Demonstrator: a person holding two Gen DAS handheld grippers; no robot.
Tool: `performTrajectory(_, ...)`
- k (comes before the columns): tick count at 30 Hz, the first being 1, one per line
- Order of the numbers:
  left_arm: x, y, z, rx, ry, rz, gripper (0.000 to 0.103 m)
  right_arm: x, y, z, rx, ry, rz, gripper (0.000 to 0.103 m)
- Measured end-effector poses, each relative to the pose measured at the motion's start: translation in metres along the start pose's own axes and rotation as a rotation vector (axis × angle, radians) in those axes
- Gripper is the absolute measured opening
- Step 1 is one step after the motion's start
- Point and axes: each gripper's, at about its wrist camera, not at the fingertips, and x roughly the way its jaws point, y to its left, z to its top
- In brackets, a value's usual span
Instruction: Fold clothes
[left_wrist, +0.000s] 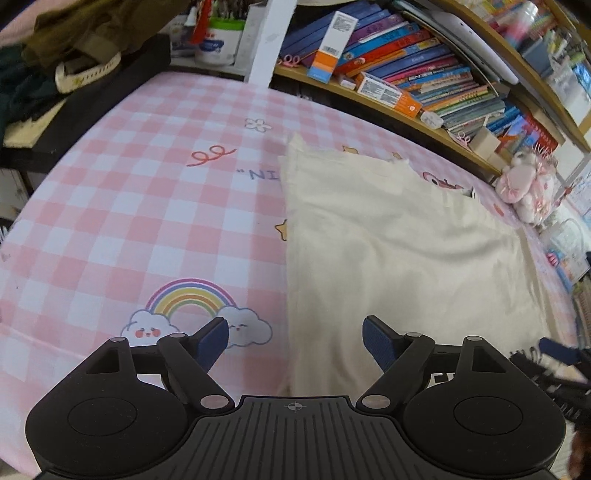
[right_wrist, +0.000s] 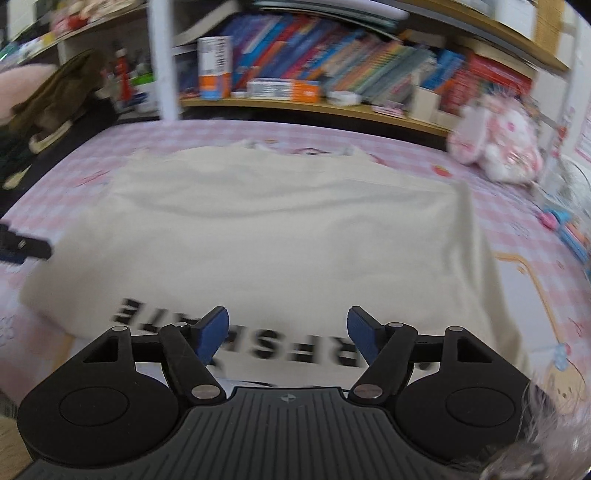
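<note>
A: Where's the cream t-shirt (right_wrist: 266, 236) laid?

B: Spread flat on the pink checked sheet (left_wrist: 122, 206), right ahead of the right gripper (right_wrist: 288, 332), black lettering nearest it. Its left edge is seen just ahead of the left gripper (left_wrist: 295, 339). Both are spread wide, nothing gripped.

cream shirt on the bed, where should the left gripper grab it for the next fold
Probably the cream shirt is best taken at its long left edge, near the closest corner. The left gripper, jaws open, hangs just above that edge, which lies straight and flat on the pink checked sheet. Come in from the left, one finger sliding under the hem.
</note>
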Motion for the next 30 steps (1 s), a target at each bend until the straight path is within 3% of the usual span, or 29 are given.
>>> performTrajectory(10,0.008,0.036,0.013,-0.103,0.015,-0.107,0.082,0.005,0.079,0.022,-0.247,0.020,0.079,0.072)
performTrajectory(18,0.017,0.054,0.018,-0.216,0.048,-0.229,0.082,0.014,0.134,0.040,-0.439,0.031,0.210,0.072)
performTrajectory(26,0.022,0.066,0.014,-0.294,0.087,-0.312,0.082,0.026,0.154,0.046,-0.483,0.054,0.239,0.072)
performTrajectory(30,0.021,0.073,0.013,-0.319,0.091,-0.318,0.082,0.029,0.160,0.045,-0.486,0.067,0.252,0.072)
